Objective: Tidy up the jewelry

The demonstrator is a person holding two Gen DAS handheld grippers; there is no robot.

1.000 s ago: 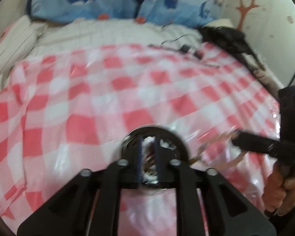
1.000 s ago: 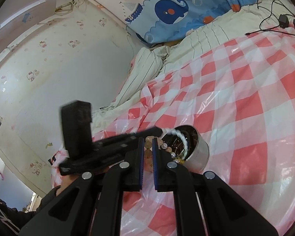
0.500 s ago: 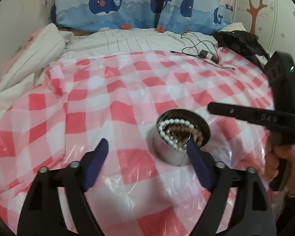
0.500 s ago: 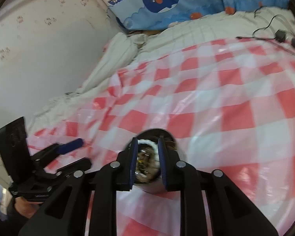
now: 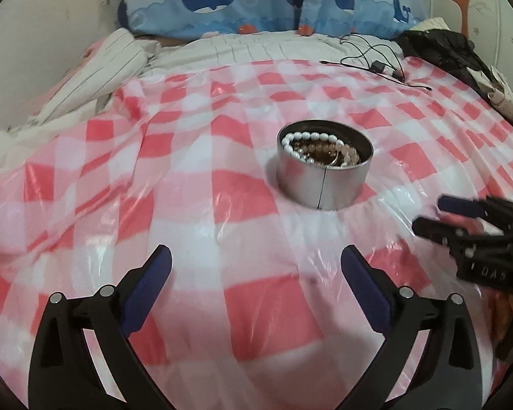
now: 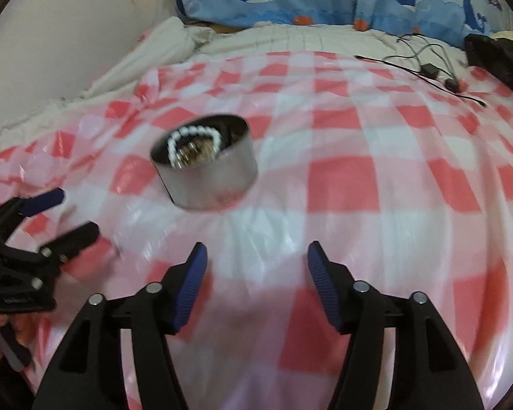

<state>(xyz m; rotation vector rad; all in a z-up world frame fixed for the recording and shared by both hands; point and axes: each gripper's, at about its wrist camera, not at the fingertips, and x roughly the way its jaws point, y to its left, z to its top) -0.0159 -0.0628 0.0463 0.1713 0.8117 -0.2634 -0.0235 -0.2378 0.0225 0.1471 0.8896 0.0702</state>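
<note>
A round metal tin [image 5: 324, 171] is sitting upright on the red-and-white checked plastic sheet [image 5: 195, 157] covering the bed. A string of white pearls [image 5: 304, 141] is curling along the tin's inner wall, with brownish beads [image 5: 328, 153] lying heaped in the middle. The left tool [image 5: 254, 280] is hovering nearer than the tin, its blue-padded fingers standing wide apart and gripping nothing. The right tool [image 6: 256, 273] is likewise spread open and empty, with the tin [image 6: 205, 164] ahead and to its left. The left view is showing the tin's side seam sharply; the right view is blurring the tin but showing the left tool [image 6: 61, 215] at its left edge
</note>
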